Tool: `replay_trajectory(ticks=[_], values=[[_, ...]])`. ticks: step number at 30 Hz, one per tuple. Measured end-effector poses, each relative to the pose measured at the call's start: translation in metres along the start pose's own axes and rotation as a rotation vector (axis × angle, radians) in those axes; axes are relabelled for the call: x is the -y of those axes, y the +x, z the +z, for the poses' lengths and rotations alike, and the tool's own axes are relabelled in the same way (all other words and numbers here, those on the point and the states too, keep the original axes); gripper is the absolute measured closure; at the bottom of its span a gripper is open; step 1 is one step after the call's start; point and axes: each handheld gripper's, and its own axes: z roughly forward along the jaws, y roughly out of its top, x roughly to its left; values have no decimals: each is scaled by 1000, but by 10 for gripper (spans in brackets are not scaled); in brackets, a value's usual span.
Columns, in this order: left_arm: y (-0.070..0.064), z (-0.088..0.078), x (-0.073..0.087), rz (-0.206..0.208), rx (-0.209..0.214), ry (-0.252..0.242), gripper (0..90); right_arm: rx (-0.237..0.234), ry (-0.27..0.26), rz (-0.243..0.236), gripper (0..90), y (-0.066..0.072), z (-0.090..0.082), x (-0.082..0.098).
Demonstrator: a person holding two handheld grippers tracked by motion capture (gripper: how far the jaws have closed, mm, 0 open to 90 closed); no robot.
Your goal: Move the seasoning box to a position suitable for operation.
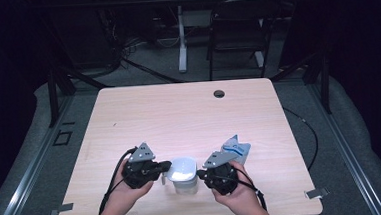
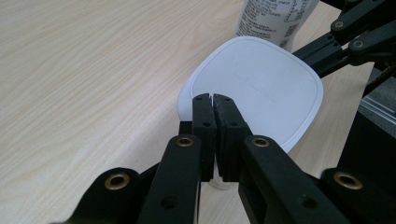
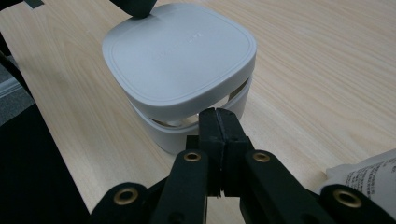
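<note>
Where the pale wooden table fills the middle of the high view, bare across its far half but for a small dark grommet hole near the back edge. Around it, grey floor, a white desk leg and a black chair frame beyond. Near the front edge, between the two hands, a white container with a rounded square lid, standing upright on the wood. Seen from the right gripper view, a band of slots below that lid, lid sitting level on top. Just behind the right hand, a white and blue pouch standing on the table, near the container but apart from it; printed text along its side in the left gripper view. At the container's left side, left gripper, jaws pressed almost together with only a hairline between the pads, nothing pinched, tips over the lid's rim. At the container's right side, right gripper, jaws pressed fully together on nothing, tips right at the slotted band.
</note>
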Motion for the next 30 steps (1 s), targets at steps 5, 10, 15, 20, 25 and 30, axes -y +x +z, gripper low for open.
replay_trajectory(ticks=[5, 10, 15, 20, 25, 30], values=[[0, 0, 0, -3, 1, -1, 878, 1, -4, 0, 900, 1, 0, 0], [0, 0, 0, -2, 0, -1, 875, -1, -7, -1, 898, 1, -1, -1], [0, 0, 0, -5, 2, 1, 868, -4, -12, 2, 893, 1, -2, -1], [1, -2, 0, -6, 2, 2, 827, -7, -22, 3, 893, 1, -3, -3], [3, -4, 0, -14, -5, -15, 778, -9, -28, 5, 893, 1, -5, -3], [7, -6, 2, -27, -38, -35, 695, -17, -41, 15, 893, 1, -6, -4]])
